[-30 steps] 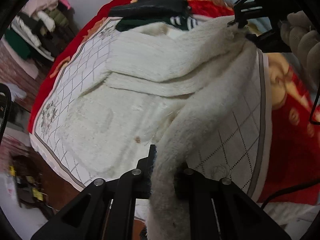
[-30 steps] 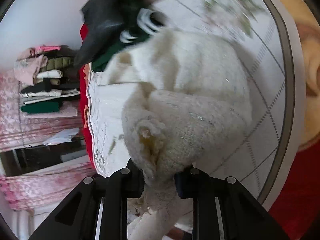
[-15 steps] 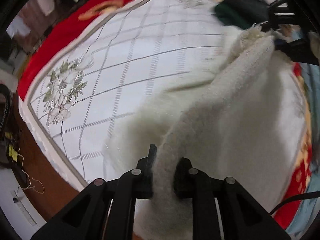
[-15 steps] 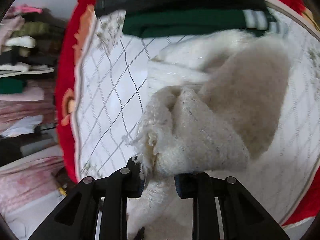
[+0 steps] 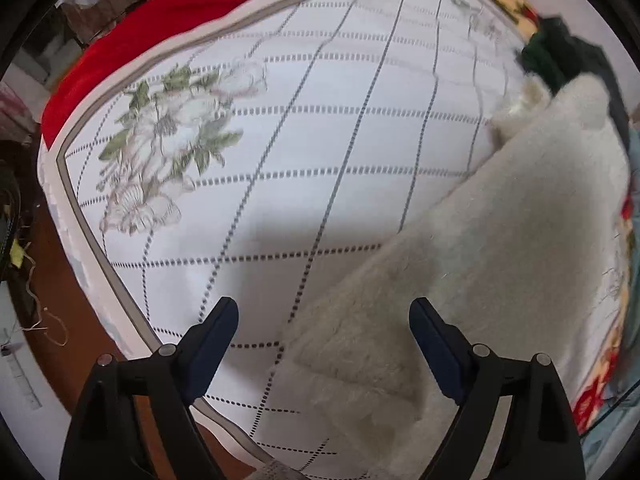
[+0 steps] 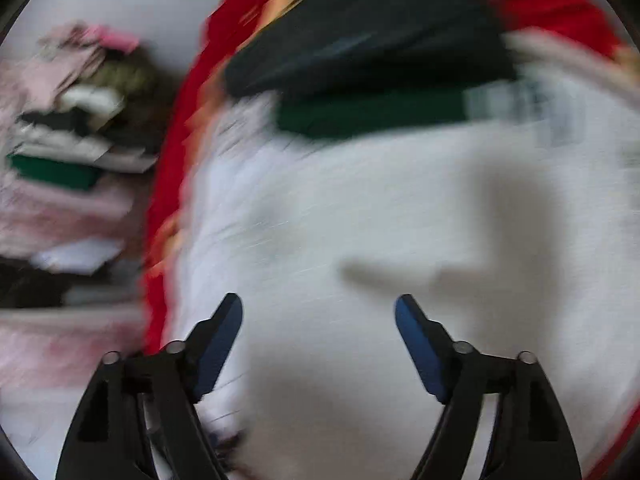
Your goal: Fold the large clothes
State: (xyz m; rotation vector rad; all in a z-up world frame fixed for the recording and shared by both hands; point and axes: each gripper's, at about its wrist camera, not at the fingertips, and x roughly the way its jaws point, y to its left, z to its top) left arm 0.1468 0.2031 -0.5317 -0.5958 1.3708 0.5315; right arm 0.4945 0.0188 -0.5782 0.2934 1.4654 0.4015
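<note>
A cream fleece garment [image 5: 500,248] lies folded on a white quilted bed cover [image 5: 304,152], filling the right side of the left wrist view. My left gripper [image 5: 324,320] is open and empty just above the garment's near edge. My right gripper [image 6: 318,316] is open and empty over a white surface [image 6: 360,220]; that view is blurred by motion, so I cannot tell whether it is the fleece or the cover.
A dark green and black pile of clothes [image 5: 560,60] lies at the far end of the cover, also in the right wrist view [image 6: 368,72]. A red blanket [image 5: 160,12] lies under the cover. Shelves with stacked clothes [image 6: 80,112] stand at the left.
Both grippers were shut on the fleece garment and carried it across the cover. Now both are open and the garment lies folded on the cover.
</note>
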